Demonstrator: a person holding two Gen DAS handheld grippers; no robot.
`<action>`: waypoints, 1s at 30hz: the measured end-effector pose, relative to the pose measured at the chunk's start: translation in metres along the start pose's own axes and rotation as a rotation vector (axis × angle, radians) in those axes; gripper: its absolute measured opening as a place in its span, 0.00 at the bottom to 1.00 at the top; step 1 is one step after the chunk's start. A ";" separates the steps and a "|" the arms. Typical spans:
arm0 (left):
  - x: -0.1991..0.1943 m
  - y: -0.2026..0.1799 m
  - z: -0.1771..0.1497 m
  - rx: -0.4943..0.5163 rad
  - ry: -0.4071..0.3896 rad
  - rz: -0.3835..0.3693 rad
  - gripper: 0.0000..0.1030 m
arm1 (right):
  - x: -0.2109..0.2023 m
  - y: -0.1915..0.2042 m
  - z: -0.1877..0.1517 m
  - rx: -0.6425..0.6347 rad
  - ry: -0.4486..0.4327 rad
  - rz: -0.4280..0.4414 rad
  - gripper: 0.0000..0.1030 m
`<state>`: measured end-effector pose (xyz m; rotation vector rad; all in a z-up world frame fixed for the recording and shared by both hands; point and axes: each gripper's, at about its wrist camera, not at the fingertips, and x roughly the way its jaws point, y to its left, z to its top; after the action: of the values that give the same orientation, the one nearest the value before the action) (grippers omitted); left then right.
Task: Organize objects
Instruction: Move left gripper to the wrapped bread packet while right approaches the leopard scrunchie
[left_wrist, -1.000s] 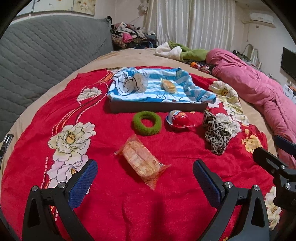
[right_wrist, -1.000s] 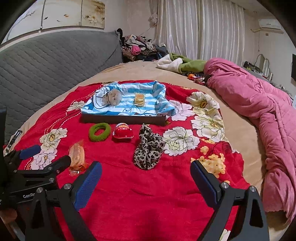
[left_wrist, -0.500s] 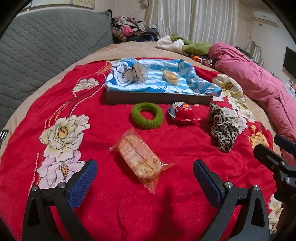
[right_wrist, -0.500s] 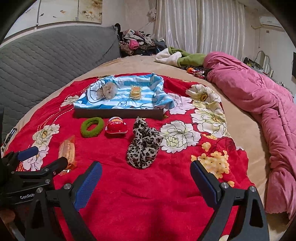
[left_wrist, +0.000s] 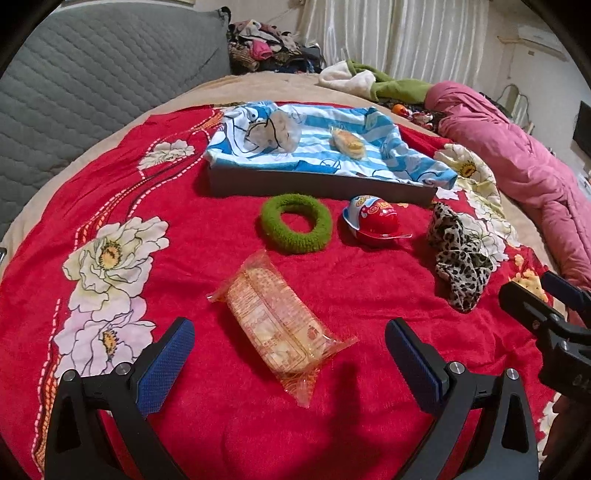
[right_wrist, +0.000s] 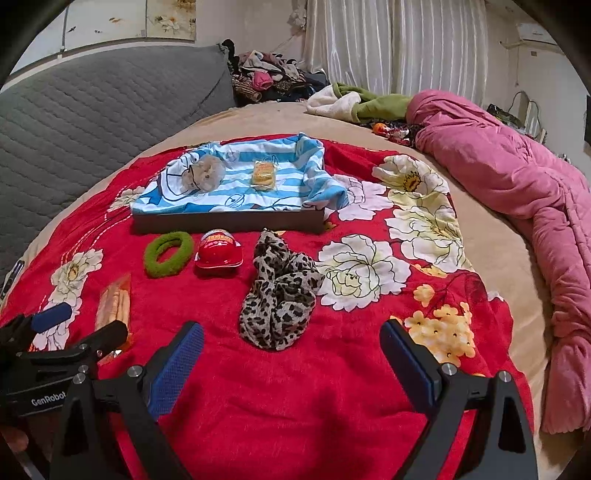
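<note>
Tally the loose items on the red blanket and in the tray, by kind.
Hair scrunchies: 3 — green, leopard-print, beige in tray
Wrapped snacks: 2 — blanket, tray
Red toy egg: 1
Total: 6

Home bedroom. Bed with grey quilted headboard (right_wrist: 92, 110), red floral blanket (right_wrist: 295, 406) spread over a beige sheet, pink duvet (right_wrist: 517, 177) bunched along one side. Clothes pile (right_wrist: 273, 77) in the far corner, white curtains (right_wrist: 391, 40), wall air conditioner (right_wrist: 537, 31).
</note>
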<state>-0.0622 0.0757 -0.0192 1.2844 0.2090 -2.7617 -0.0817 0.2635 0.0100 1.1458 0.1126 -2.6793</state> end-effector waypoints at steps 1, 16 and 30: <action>0.003 -0.001 0.000 0.003 0.005 0.000 1.00 | 0.002 -0.001 0.001 0.004 0.003 -0.001 0.94; 0.026 0.002 0.001 -0.018 0.038 0.005 1.00 | 0.033 -0.006 0.003 0.021 0.052 -0.004 0.94; 0.043 0.007 0.004 -0.049 0.063 0.002 1.00 | 0.058 -0.007 0.008 0.020 0.085 -0.017 0.94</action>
<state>-0.0923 0.0675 -0.0505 1.3601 0.2785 -2.6986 -0.1276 0.2590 -0.0269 1.2715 0.1103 -2.6523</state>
